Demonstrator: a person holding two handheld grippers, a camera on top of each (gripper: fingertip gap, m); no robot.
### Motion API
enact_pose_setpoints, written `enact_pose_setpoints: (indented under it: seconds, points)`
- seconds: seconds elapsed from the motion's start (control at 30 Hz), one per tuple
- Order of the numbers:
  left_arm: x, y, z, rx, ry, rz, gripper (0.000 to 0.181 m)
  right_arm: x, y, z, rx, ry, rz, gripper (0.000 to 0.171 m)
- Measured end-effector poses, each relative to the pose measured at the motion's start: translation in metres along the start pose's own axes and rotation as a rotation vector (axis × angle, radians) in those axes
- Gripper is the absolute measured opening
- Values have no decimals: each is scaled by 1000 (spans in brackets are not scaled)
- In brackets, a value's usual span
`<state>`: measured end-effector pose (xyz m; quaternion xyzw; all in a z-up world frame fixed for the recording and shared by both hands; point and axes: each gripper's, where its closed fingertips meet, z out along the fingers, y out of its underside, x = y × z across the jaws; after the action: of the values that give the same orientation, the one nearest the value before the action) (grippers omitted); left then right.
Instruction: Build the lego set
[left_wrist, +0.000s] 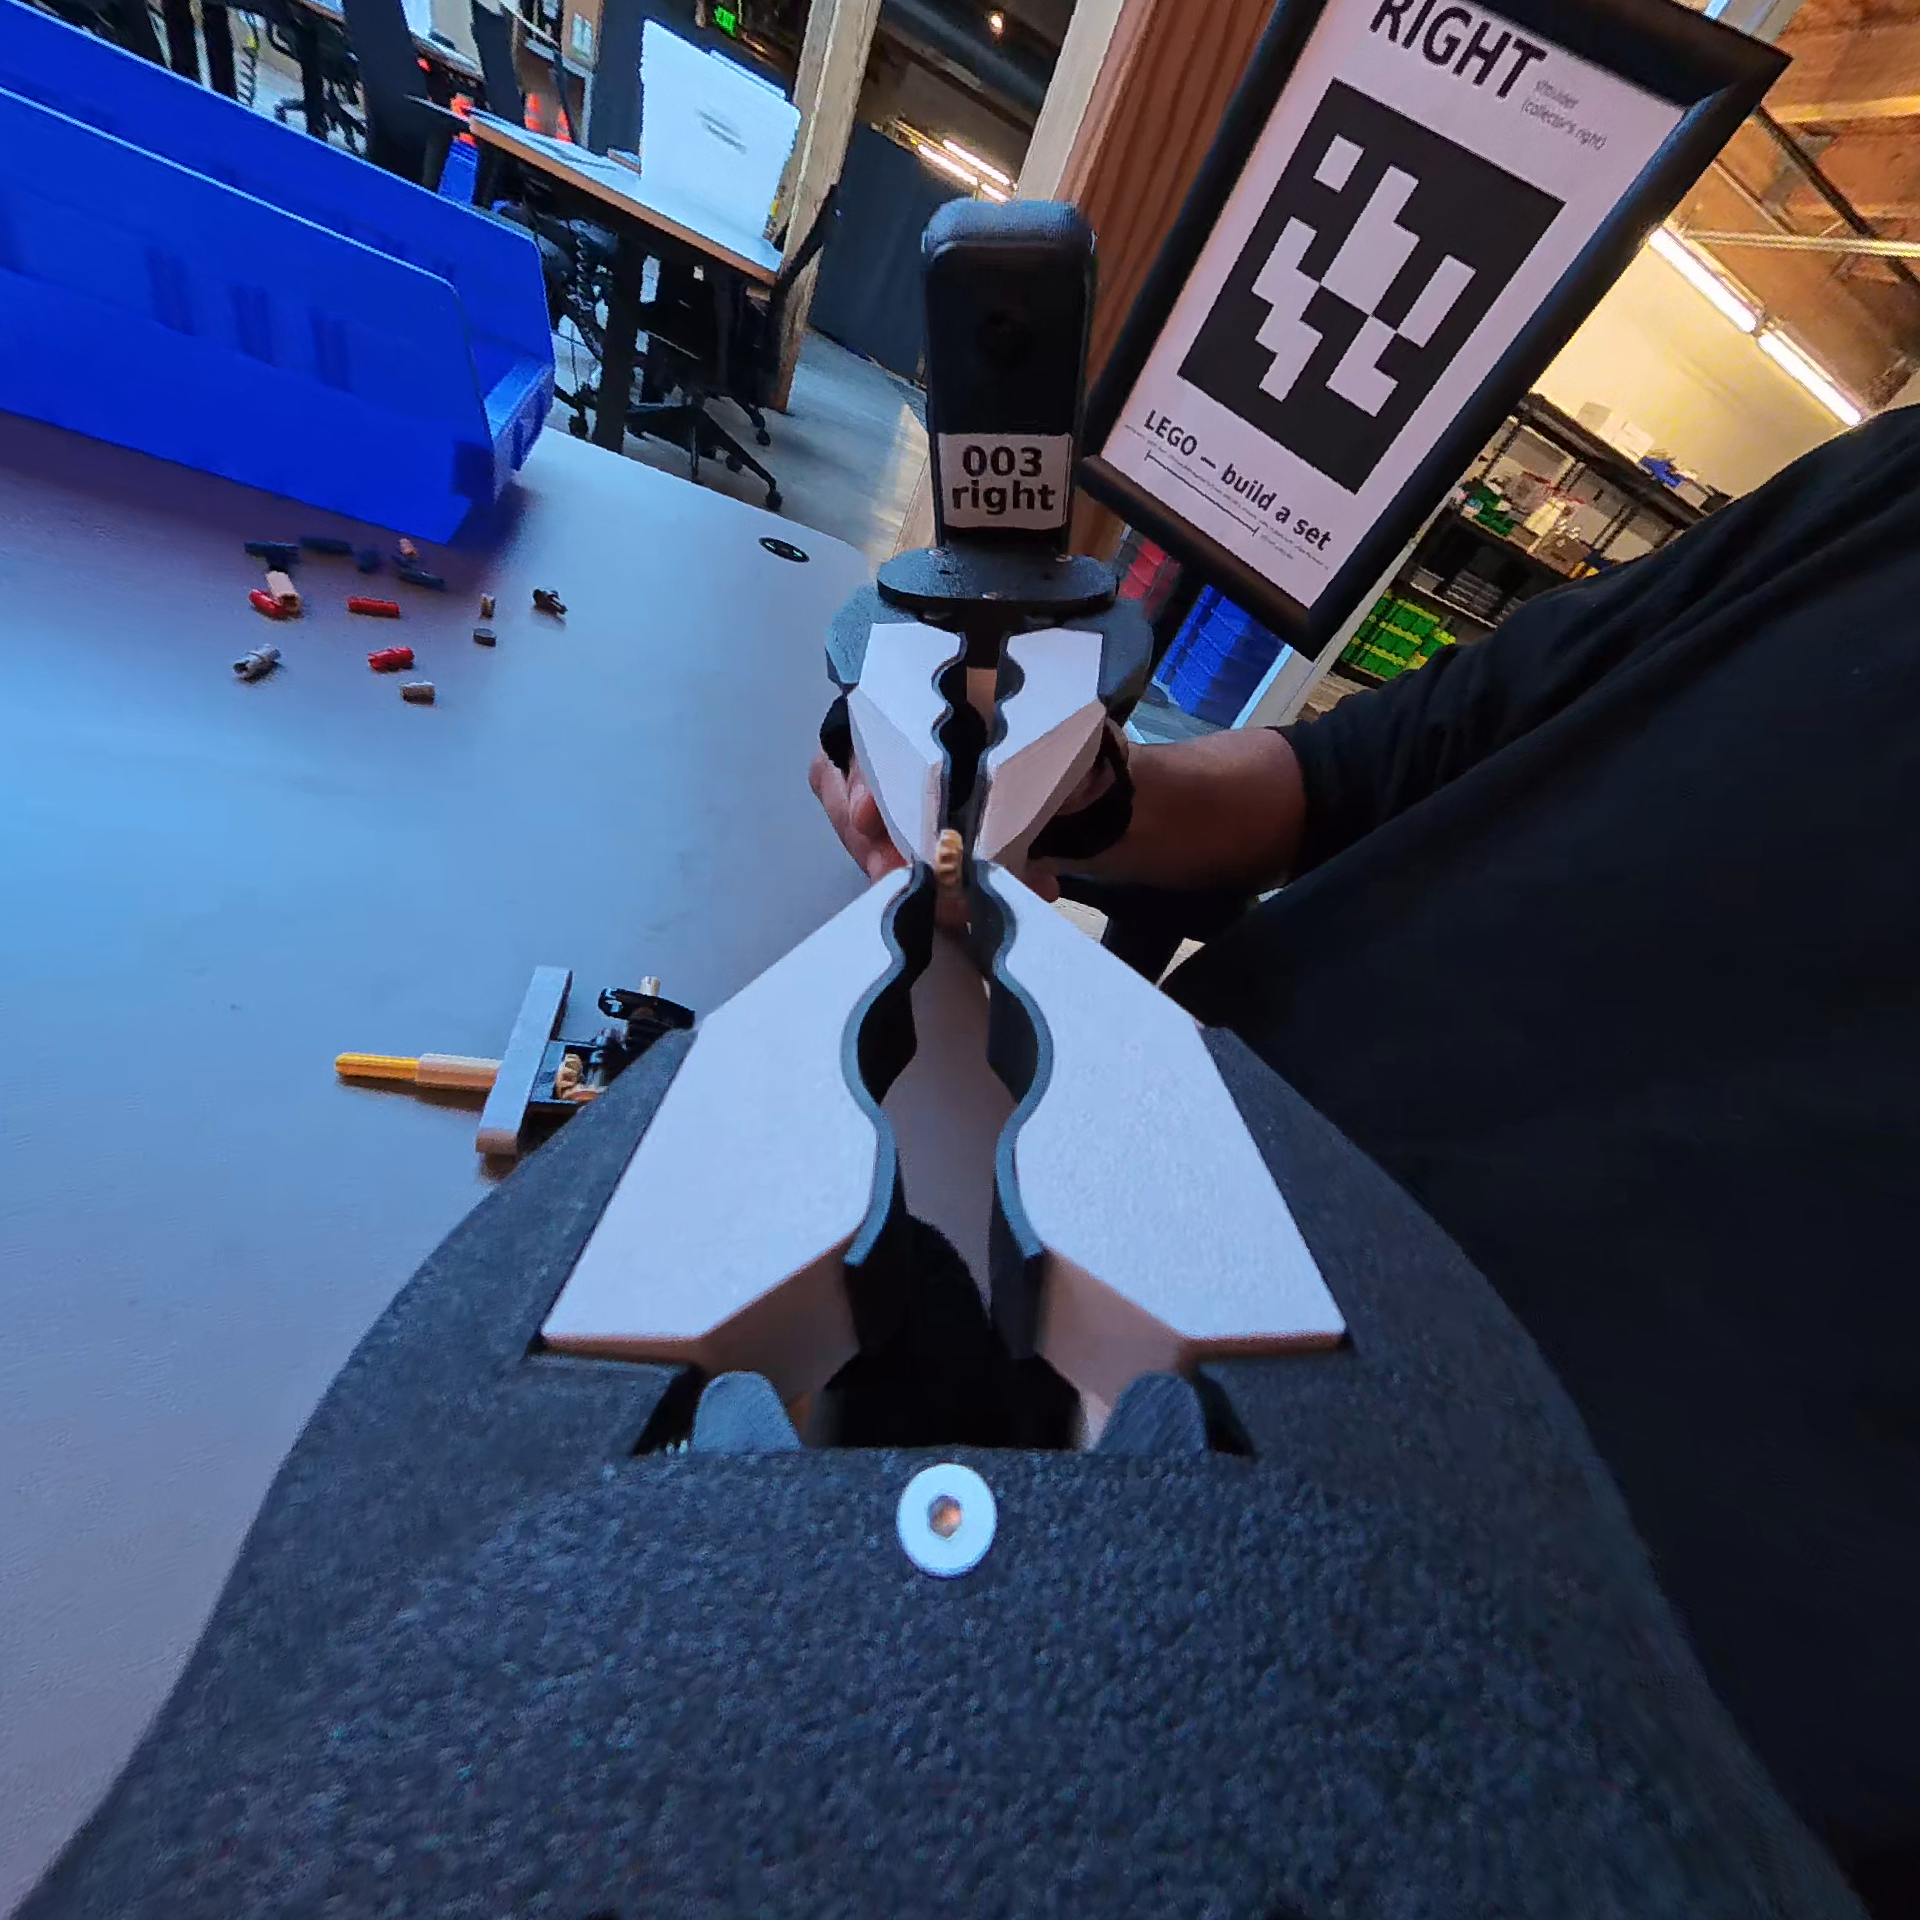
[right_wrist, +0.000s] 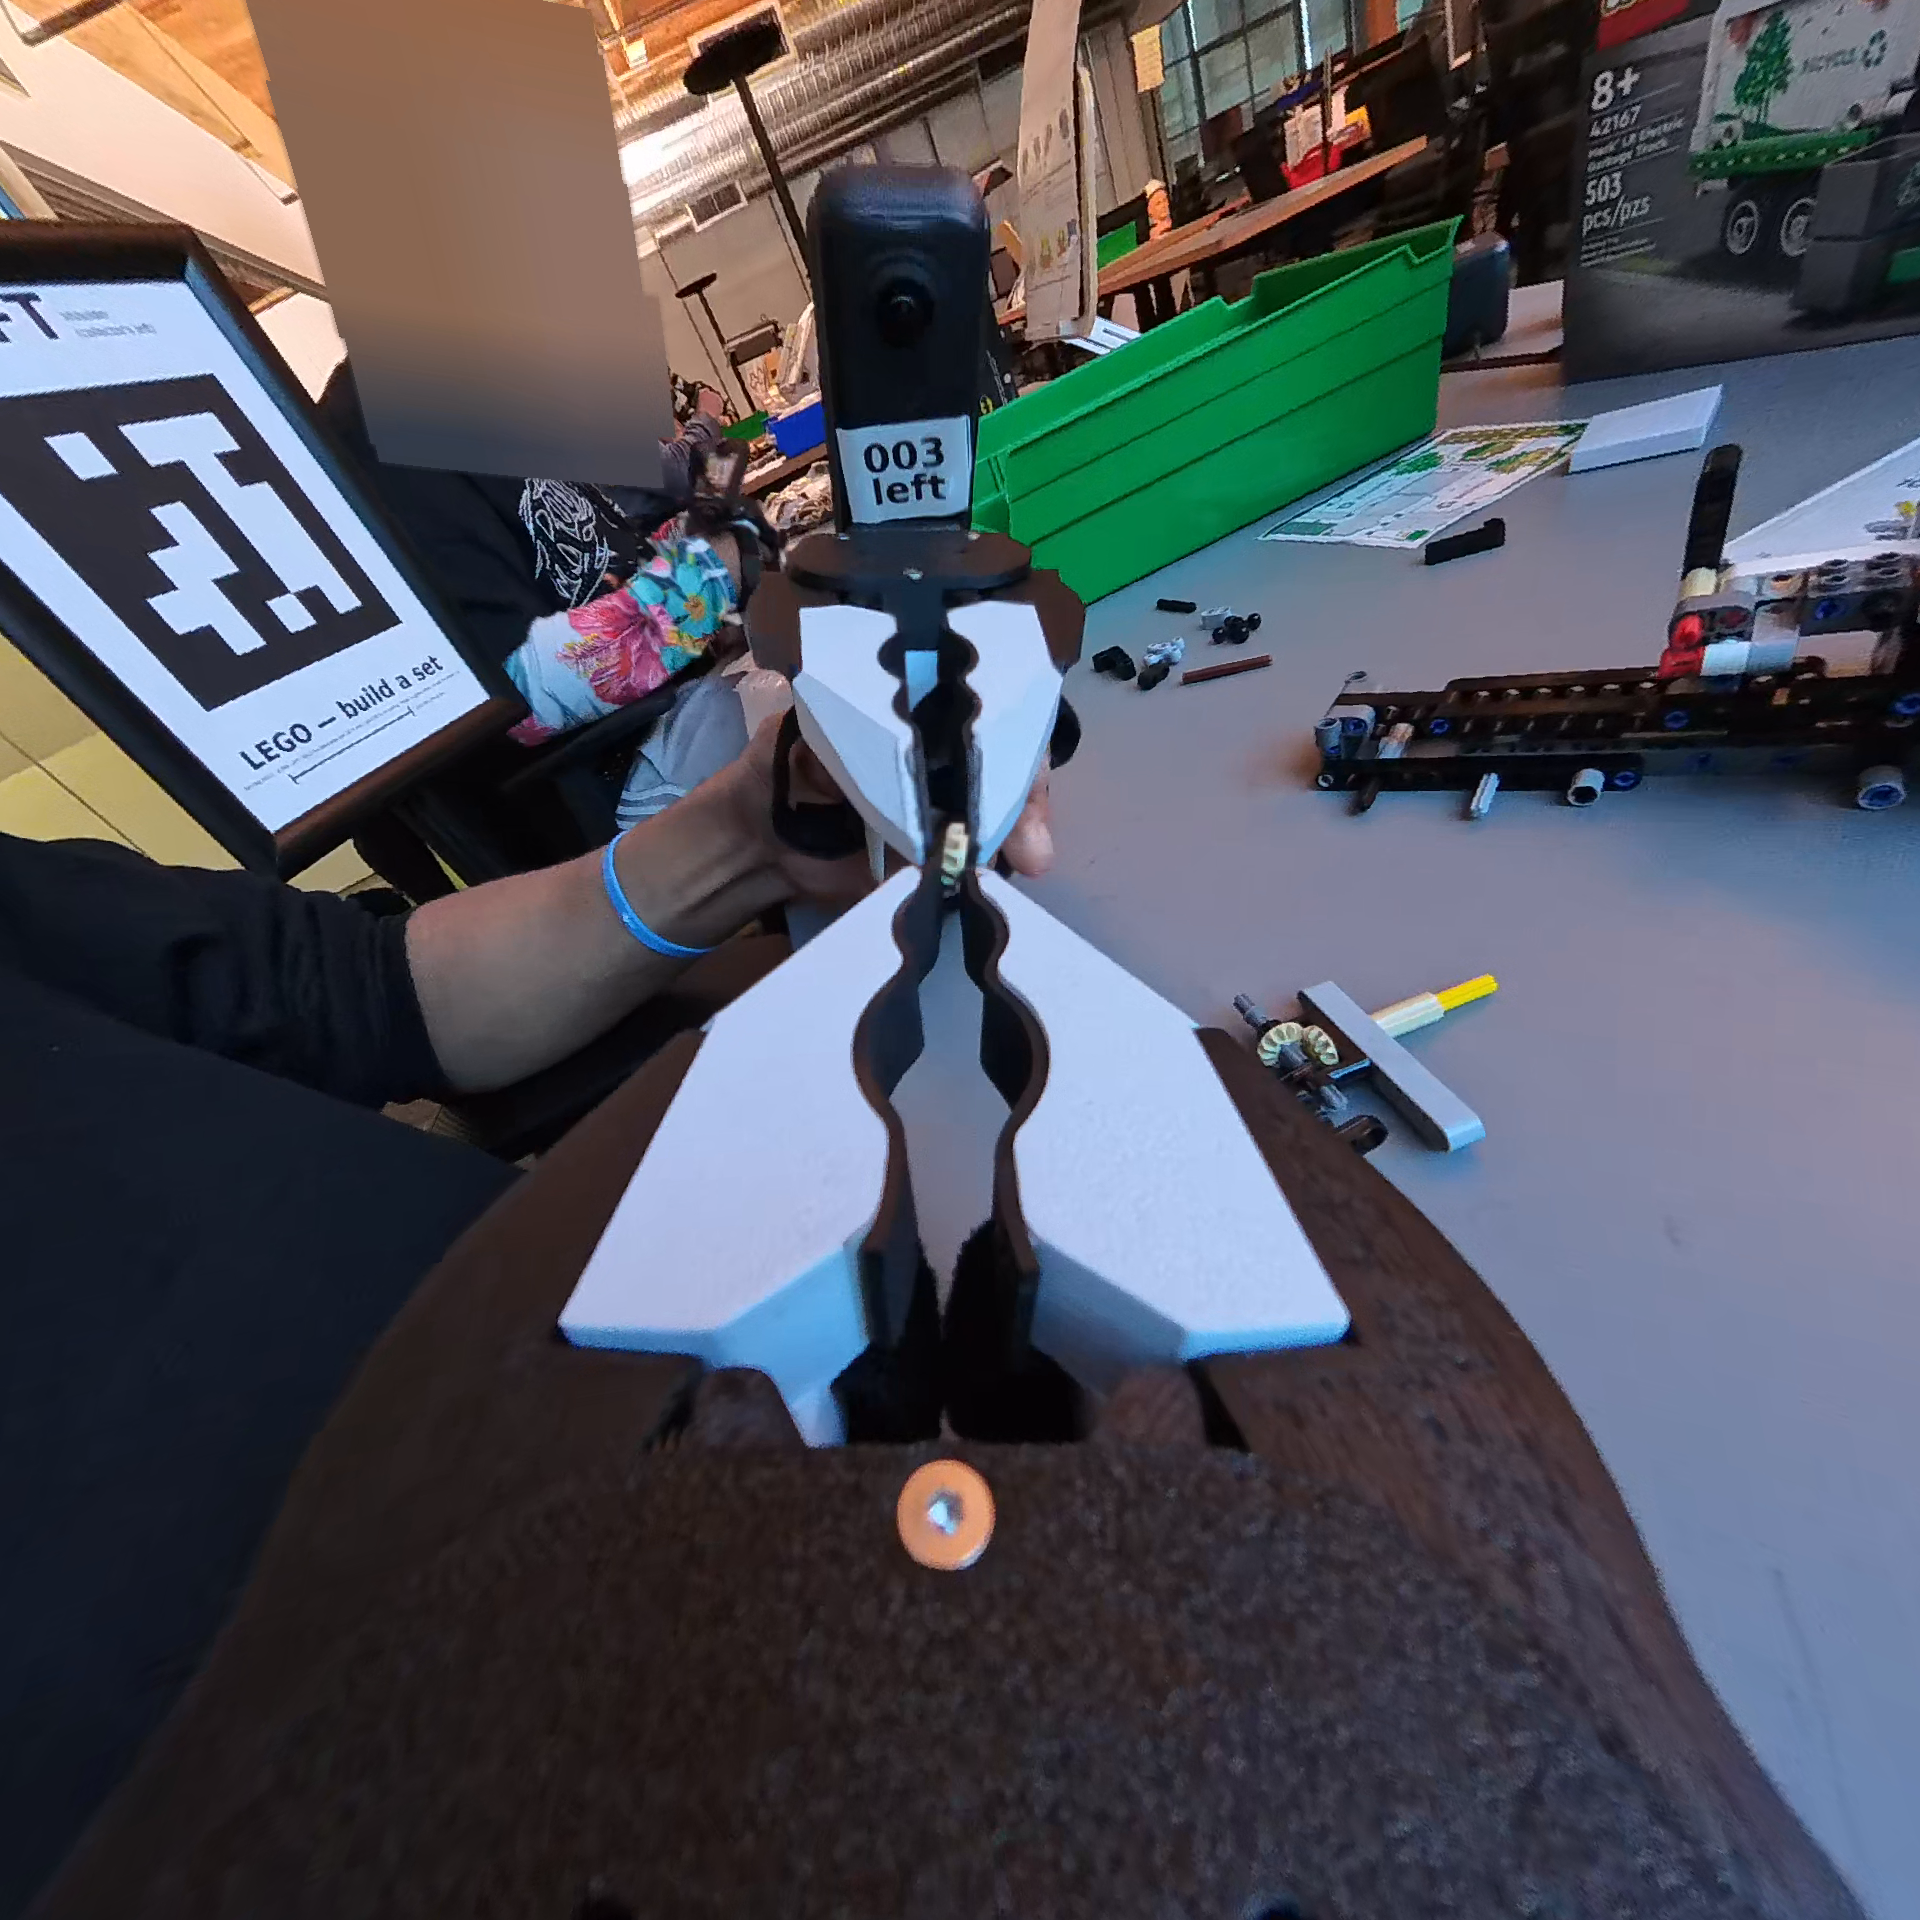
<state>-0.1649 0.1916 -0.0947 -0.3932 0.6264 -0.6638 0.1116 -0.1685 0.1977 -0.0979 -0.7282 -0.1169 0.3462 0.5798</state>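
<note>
My left gripper (left_wrist: 948, 883) and right gripper (right_wrist: 948, 883) meet tip to tip above the grey table (left_wrist: 312, 935), near its front edge. A small tan gear piece (left_wrist: 948, 857) sits pinched where the two sets of tips meet; it also shows in the right wrist view (right_wrist: 954, 847). Both pairs of jaws are closed down to a narrow gap on it. The right gripper (left_wrist: 964, 836) faces me in the left wrist view, and the left gripper (right_wrist: 951, 831) faces me in the right wrist view. A small sub-assembly (left_wrist: 530, 1060) with a grey beam, yellow axle and tan gear lies on the table (right_wrist: 1382, 1060).
Loose small red, blue and tan pieces (left_wrist: 353, 613) lie by a blue bin (left_wrist: 260, 343). A long dark chassis build (right_wrist: 1621, 727), small black parts (right_wrist: 1174, 644), an instruction sheet (right_wrist: 1434, 488), a green bin (right_wrist: 1226, 447) and the set box (right_wrist: 1745, 177) stand on the far side. Framed marker signs (left_wrist: 1382, 291) flank the person. My two grippers' fingertips are within a few centimetres of each other.
</note>
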Motion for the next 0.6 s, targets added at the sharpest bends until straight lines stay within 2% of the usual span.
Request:
enact_pose_setpoints:
  seconds: [0.27,0.33,0.6]
  points:
    - [2,2,2,-20,15,-8,0,-3,2,-1,-17,-32,9,3]
    - [1,6,2,-47,10,-7,0,-3,4,-1,-41,-56,27,7]
    - [3,14,4,-99,11,18,1,-4,8,-1,-76,-84,46,3]
